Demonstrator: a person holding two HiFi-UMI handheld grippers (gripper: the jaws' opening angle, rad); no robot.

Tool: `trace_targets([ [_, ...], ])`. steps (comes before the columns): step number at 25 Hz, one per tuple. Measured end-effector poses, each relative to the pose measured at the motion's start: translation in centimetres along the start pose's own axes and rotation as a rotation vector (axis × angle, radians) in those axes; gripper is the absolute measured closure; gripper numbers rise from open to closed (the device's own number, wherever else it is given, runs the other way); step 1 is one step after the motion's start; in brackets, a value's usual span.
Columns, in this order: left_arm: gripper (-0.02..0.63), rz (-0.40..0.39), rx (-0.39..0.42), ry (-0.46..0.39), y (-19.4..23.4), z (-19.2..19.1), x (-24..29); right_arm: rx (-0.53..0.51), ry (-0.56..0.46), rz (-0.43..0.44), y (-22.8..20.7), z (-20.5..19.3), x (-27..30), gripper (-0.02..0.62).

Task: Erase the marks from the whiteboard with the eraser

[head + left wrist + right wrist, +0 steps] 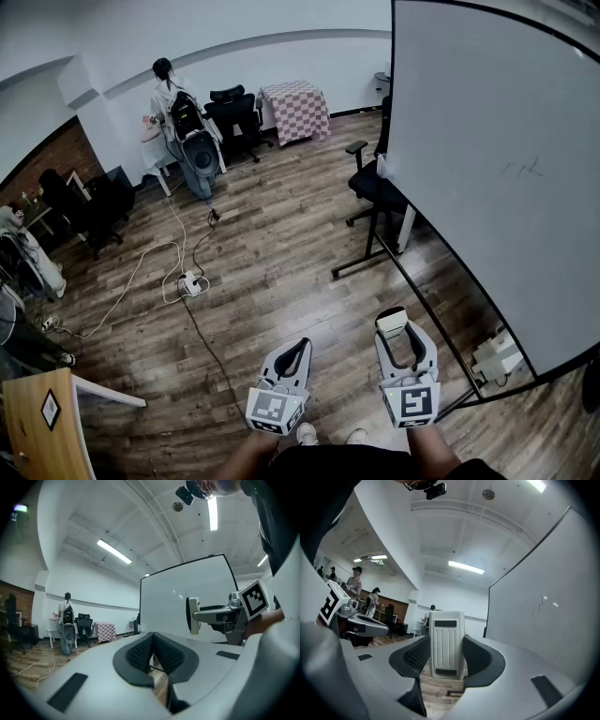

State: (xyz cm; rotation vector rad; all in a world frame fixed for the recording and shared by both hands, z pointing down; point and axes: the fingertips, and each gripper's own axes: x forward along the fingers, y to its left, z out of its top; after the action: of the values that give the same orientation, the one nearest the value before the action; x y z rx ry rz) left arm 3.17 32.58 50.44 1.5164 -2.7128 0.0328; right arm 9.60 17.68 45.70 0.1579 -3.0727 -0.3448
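Observation:
The big whiteboard (487,187) stands on my right, with a few faint pen marks (525,169) on its upper part; the right gripper view also shows the marks (541,602). My right gripper (394,330) is shut on the white ribbed eraser (391,322), which stands upright between its dark pads (478,656) as the eraser (446,644). It is held low, well short of the board. Beside it my left gripper (302,345) is shut with nothing in it, its pads (140,653) meeting. From the left gripper view the eraser (192,616) shows edge-on.
A black office chair (373,183) sits by the board's far edge, and the board's stand rail (422,300) runs along the wooden floor. A power strip with cables (191,282) lies left of centre. A person (183,131) stands at the back near chairs and a checkered table (295,111).

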Motion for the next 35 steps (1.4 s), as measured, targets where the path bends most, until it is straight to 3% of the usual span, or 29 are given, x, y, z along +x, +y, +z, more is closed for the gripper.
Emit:
trace_targets([
  [8, 0.588, -0.038, -0.002, -0.023, 1.1, 0.9, 0.3, 0.005, 0.009, -0.049, 0.3, 0.3, 0.7, 0.353],
  [16, 0.588, -0.141, 0.023, -0.001, 2.3, 0.3, 0.8, 0.045, -0.025, -0.106, 1.4, 0.2, 1.4, 0.351],
  [21, 0.588, -0.184, 0.021, -0.013, 3.8, 0.6, 1.3, 0.003, -0.04, -0.161, 1.1, 0.0, 1.8, 0.351],
  [26, 0.588, -0.258, -0.009, -0.043, 3.4, 1.0, 4.3, -0.007, -0.034, -0.195, -1.2, -0.1, 2.7, 0.351],
  [35, 0.588, -0.377, 0.008, -0.054, 0.3, 0.5, 13.6, -0.049, -0.016, -0.252, -8.2, -2.6, 6.4, 0.351],
])
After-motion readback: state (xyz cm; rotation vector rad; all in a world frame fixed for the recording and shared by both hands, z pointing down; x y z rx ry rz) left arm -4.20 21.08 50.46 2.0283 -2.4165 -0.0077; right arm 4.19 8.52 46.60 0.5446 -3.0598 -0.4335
